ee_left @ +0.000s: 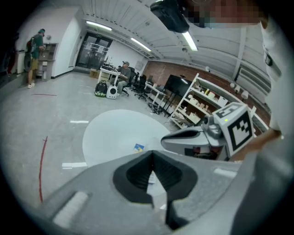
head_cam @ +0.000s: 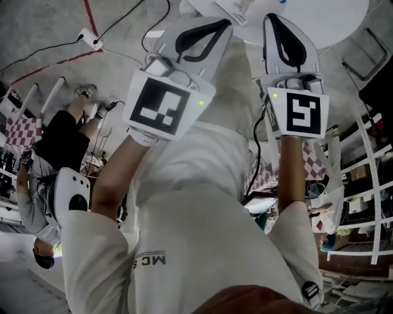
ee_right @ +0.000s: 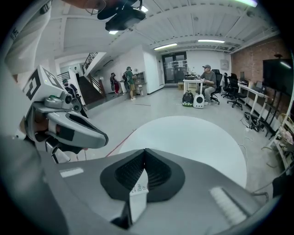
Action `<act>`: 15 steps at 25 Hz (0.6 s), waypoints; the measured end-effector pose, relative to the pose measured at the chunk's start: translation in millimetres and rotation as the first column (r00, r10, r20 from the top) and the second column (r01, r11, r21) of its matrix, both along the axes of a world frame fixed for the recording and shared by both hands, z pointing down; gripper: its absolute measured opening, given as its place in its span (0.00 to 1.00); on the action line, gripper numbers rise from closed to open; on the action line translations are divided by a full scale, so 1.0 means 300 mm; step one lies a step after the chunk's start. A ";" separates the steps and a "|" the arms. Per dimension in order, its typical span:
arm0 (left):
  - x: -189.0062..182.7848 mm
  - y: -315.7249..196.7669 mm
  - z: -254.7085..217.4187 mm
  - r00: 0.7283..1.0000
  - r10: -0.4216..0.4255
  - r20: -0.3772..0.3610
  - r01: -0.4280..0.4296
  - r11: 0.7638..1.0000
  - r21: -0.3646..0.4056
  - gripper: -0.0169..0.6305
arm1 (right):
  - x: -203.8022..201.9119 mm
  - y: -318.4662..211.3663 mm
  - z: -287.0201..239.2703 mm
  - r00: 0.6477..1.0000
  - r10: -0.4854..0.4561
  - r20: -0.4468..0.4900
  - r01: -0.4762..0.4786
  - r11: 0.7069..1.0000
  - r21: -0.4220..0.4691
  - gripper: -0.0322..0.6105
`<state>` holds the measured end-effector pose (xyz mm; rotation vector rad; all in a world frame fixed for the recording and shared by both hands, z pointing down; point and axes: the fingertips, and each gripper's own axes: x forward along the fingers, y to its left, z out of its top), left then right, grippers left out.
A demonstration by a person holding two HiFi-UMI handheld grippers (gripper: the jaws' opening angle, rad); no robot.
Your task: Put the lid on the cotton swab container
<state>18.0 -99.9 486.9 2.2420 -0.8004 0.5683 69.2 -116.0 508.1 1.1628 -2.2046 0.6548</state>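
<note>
Both grippers are raised side by side in front of my white shirt, well short of a round white table [head_cam: 334,24]. My left gripper [head_cam: 222,23] is shut with nothing in it, and my right gripper [head_cam: 272,18] is shut and empty too. In the left gripper view, the closed jaws [ee_left: 152,154] point at the table [ee_left: 110,133], where a small blue-and-white item [ee_left: 139,148] lies. The right gripper view has the closed jaws [ee_right: 144,151] over the table [ee_right: 193,137], with a printed white label [ee_right: 138,188] behind them. I cannot make out a swab container or lid.
A white printed pack [head_cam: 236,9] lies at the table's near edge. A person in black [head_cam: 58,141] stands at the left. White shelving [head_cam: 368,153] lines the right. Cables [head_cam: 116,24] and red tape [head_cam: 91,18] cross the grey floor. A seated person [ee_right: 206,78] is at desks beyond.
</note>
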 end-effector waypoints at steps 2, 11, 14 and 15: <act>-0.006 -0.002 0.011 1.000 -0.007 0.002 0.007 1.000 -0.006 0.02 | -0.004 0.001 0.014 1.000 -0.008 -0.007 0.008 1.000 -0.008 0.05; 0.002 -0.015 0.018 1.000 -0.018 -0.004 0.017 1.000 -0.015 0.02 | -0.025 -0.002 0.044 1.000 -0.003 -0.005 0.003 0.999 -0.054 0.05; 0.000 -0.019 0.032 1.000 -0.016 -0.006 0.016 1.000 -0.019 0.02 | -0.034 -0.008 0.062 1.000 -0.001 -0.008 0.001 0.998 -0.060 0.05; 0.001 -0.018 0.033 1.000 -0.016 -0.005 0.016 1.000 -0.020 0.02 | -0.033 -0.006 0.065 1.000 -0.005 -0.012 0.004 0.998 -0.065 0.05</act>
